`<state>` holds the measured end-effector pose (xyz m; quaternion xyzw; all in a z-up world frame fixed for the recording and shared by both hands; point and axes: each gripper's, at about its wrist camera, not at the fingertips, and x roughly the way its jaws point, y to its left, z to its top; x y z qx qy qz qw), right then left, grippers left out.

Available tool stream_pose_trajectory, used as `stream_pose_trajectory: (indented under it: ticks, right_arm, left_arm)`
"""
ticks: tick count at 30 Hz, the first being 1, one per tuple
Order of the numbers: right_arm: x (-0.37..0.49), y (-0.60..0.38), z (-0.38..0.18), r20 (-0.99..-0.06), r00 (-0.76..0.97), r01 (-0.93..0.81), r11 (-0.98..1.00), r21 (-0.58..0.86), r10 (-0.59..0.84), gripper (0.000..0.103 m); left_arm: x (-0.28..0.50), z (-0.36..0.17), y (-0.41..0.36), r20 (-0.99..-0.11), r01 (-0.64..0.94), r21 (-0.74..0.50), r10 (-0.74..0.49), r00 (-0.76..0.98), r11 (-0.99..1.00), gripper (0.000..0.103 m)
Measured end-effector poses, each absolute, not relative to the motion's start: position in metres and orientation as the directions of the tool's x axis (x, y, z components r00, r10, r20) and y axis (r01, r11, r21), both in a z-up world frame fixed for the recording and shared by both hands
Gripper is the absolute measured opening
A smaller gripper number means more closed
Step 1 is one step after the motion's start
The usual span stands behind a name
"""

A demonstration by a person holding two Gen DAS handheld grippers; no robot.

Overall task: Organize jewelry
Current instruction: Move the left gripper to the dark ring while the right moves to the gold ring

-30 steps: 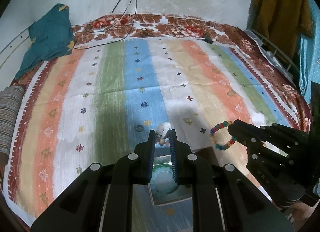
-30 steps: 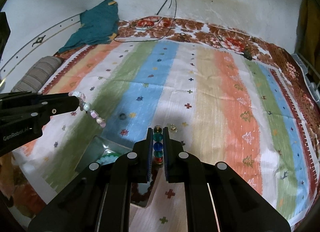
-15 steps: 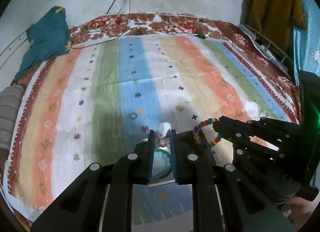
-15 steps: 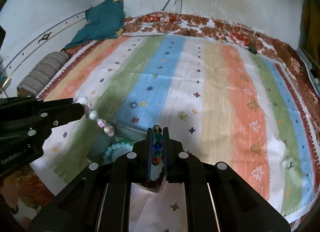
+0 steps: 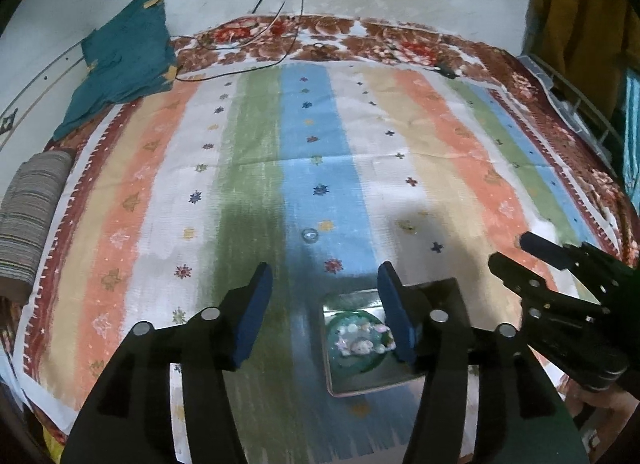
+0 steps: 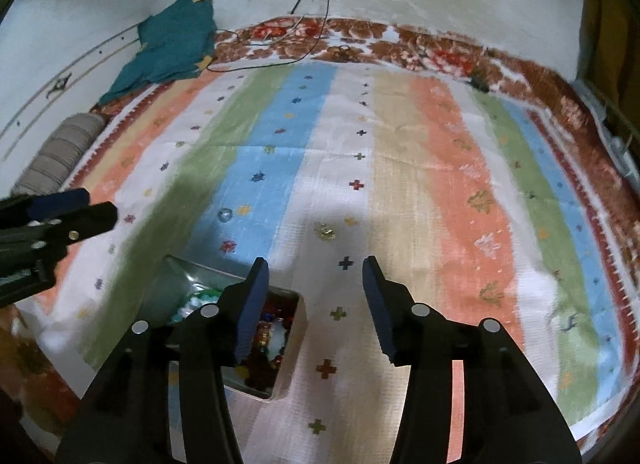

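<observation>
A metal tin (image 5: 372, 386) lies on the striped bedspread, also in the right wrist view (image 6: 296, 324). In it lie a pale bead bracelet (image 5: 362, 340) over a green one, and a multicoloured bead bracelet (image 6: 266, 334). My left gripper (image 5: 324, 308) is open and empty above the tin's left part. My right gripper (image 6: 312, 300) is open and empty, just right of the tin. A small clear ring (image 5: 309, 235) (image 6: 225, 215) and a gold trinket (image 6: 325, 230) (image 5: 406, 225) lie on the spread beyond the tin.
A teal cloth (image 5: 124, 60) and a striped bolster (image 5: 30, 220) lie at the bed's left. Black cables (image 5: 280, 36) run from the wall onto the far edge. Brown clothing (image 5: 576, 8) hangs at the right.
Both grippers opened. The pale bracelet dropped from the left one and the multicoloured bracelet from the right one, both into the tin.
</observation>
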<state>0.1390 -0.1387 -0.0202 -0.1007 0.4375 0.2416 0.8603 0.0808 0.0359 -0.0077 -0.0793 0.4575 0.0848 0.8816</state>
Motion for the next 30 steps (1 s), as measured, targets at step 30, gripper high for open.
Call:
stream_pose_trajectory:
  ticks: [30]
  right_arm:
    - [0.203, -0.120, -0.065, -0.858, 0.445, -0.469, 0.883, 0.022, 0.257, 0.077]
  left_arm:
    - [0.154, -0.054, 0.064, -0.895, -0.280, -0.034, 0.095, 0.436, 0.959, 0.076]
